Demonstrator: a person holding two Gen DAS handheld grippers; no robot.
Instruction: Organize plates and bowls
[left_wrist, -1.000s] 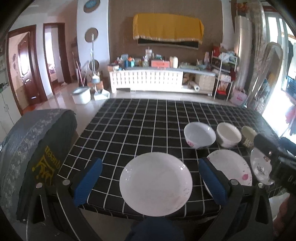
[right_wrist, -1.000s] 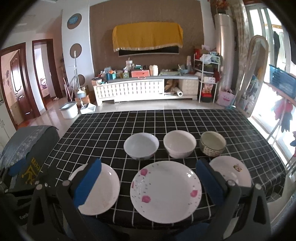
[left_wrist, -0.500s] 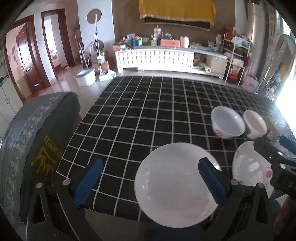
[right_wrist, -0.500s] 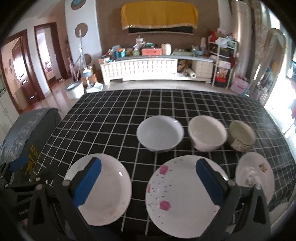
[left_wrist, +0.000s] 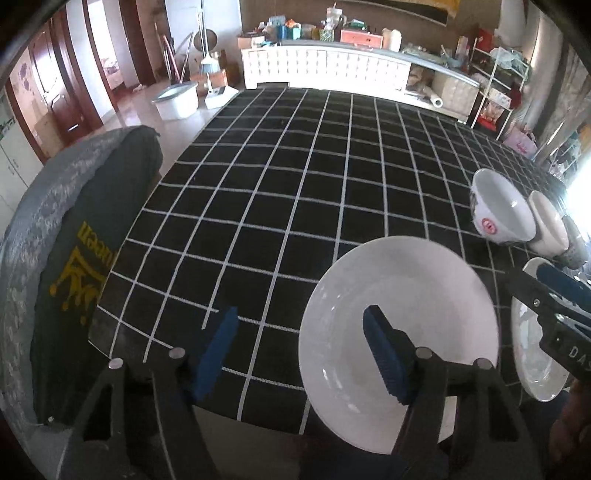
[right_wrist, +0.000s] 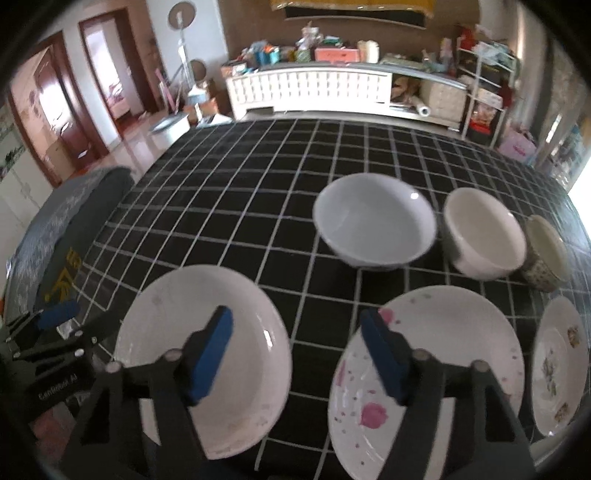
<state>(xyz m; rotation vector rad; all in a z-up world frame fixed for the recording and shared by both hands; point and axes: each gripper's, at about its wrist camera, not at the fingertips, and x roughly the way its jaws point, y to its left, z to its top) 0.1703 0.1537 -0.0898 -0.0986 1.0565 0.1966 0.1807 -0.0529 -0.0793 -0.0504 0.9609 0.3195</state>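
While both tools tilt down toward the near edge of the counter (left_wrist: 295, 192), the left gripper (left_wrist: 301, 345) has its jaws partly spread and has just been closing them, with only checked cloth and the left rim of the plain white plate (left_wrist: 399, 317) between them, nothing pinched; its right pad hangs over that plate, which suggests a grasp at the rim is being lined up; the right gripper (right_wrist: 299, 354) is likewise half spread, just narrowed, gripping nothing, one pad above the plain plate and the other above the pink-spotted plate (right_wrist: 432, 373), so I cannot yet tell which it means to take; plates sit in a row along the near edge, a small flowered plate (right_wrist: 557, 365) toward the near right corner, probably laid out for stacking; behind them stand the white bowl (right_wrist: 373, 225), the cream bowl (right_wrist: 484, 232) and a patterned cup (right_wrist: 546, 254); a grey covered chair (left_wrist: 70, 236) flanks the left edge; the near rims of the plates are cut off behind the tools, and whether either pad touches china is unclear.
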